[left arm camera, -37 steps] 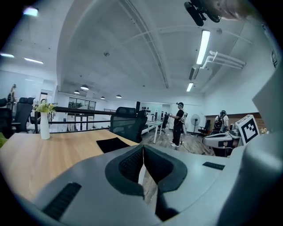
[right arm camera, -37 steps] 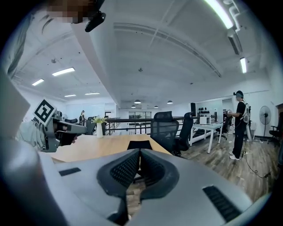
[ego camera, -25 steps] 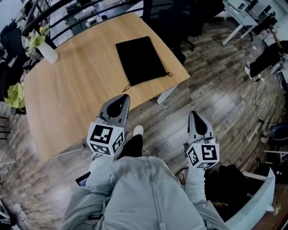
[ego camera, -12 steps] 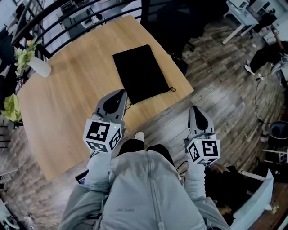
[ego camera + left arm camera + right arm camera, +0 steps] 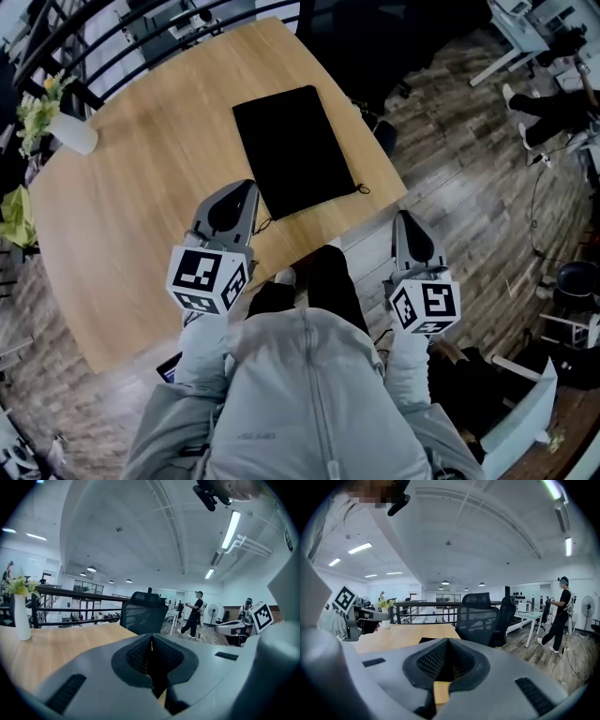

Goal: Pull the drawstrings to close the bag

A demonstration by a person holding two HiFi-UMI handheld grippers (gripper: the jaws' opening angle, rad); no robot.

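Reaching the cords is the step in hand, judging by how things lie. The flat black fabric drawstring bag [image 5: 292,150] rests on the pale wooden bench [image 5: 141,206], close to its near right edge. The bag's mouth edge faces the person, and a thin cord trails from each near corner.

The left gripper [image 5: 242,192] hangs over the bench's near edge with its jaws pressed together and nothing between them. The thin left cord [image 5: 264,225] lies just beside its tip. The right gripper [image 5: 405,220] is off the bench over the dark plank floor [image 5: 469,225], jaws likewise closed and empty. It is apart from the short knotted right cord [image 5: 361,190] at the bag's other corner.

To do this well, both sets of jaws would have to open before they come down. Each would likely best take its cord close to the bag's corner, where the cord is easiest to find against the wood.

The cords are thin and lie flat, so a low, shallow approach seems wiser than a steep stab. A steep stab could push the cord aside or catch the fabric.

Pulling the two ends outward, away from each other and at about the same rate, should gather the mouth without dragging the light bag off the edge.
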